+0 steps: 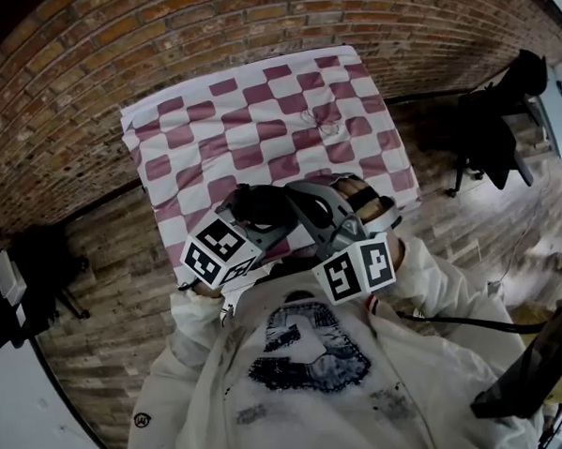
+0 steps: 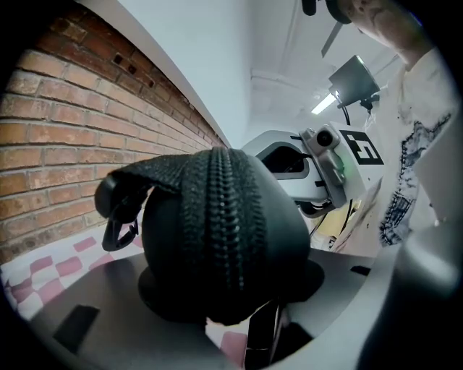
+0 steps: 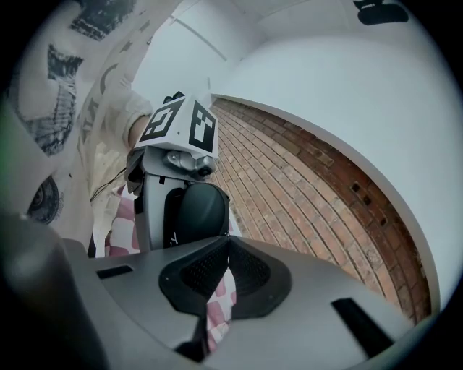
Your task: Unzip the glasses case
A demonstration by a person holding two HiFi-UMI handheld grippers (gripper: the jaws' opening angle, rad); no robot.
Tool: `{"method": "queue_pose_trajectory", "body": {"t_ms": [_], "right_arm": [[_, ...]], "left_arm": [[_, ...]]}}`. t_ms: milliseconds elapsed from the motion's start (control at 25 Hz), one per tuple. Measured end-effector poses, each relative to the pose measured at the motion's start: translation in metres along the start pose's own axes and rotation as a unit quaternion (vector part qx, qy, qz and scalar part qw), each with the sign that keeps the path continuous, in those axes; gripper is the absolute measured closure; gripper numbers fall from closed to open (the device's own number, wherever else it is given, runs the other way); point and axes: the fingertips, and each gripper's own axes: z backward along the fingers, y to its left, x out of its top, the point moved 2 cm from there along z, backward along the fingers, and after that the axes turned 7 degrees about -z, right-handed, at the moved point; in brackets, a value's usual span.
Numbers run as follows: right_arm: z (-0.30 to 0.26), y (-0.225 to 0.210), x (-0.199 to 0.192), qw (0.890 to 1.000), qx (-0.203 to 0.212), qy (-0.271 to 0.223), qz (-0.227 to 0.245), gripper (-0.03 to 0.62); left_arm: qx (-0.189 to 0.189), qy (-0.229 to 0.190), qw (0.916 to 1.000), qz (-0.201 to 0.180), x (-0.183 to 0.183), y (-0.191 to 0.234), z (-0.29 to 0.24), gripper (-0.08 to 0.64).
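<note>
glasses case [image 2: 217, 231] gripped in left fingers [image 2: 79, 293], hiding their tips; right fingers [image 3: 255, 271] closed, empty

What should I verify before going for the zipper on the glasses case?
1. Left gripper grips the glasses case: ok, pads press on it.
2. Zipper faces the left gripper's camera, teeth closed: ok.
3. Right gripper empty: ok, nothing between its jaws.
4. Right jaws apart enough to take a pull: not ok, they are together.
5. Zipper pull found: cannot tell; only a dark clip hangs at one end of the case.
6. Case ahead of the right gripper: ok, it shows just beyond the jaws.
</note>
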Motion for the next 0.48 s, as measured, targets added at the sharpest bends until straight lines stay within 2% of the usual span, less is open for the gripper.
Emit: {"method": "queue_pose_trajectory", "body": {"t_ms": [480], "right_arm": [[0.0024,0.0005,0.0068,1.000,-0.002,-0.004,0.012,0.578]], "left_arm": [[-0.005,0.018,0.9998,-0.009,-0.0024,-0.0023,-0.0016,0.301]]}}
